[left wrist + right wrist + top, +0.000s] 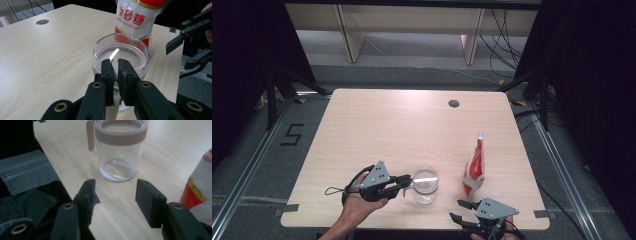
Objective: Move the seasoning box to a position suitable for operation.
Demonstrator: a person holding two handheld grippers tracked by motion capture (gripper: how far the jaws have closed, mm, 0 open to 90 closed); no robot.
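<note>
**Jar gripped, sugar bag waiting to be picked up**

The left tool (pixel 408 181) is pinching the handle (pixel 90 136) of the glass jar (pixel 425 184), its jaws nearly together with that thin handle between the pads; in the left gripper view the two black pads are sitting just in front of the glass wall. The jar is standing upright near the front edge of the bench (pixel 377 125), between the two hands, and it is looking empty: clear glass, a pale collar around the mouth, nothing visible on its bottom.

The right tool (pixel 463 210) is hanging at the front right corner of the bench with its jaws apart and nothing between them. It is sitting just in front of the sugar bag (pixel 474 170), not touching it. The bag, red and white with printed characters, is standing upright to the right of the jar, its top looking sealed as far as can be told.

Judging from this, the work is at an early stage: the jar is being steadied, while grasping the bag, opening it and pouring are all lying ahead.

Count: one jar, one sugar bag, two tools, one bench.
</note>
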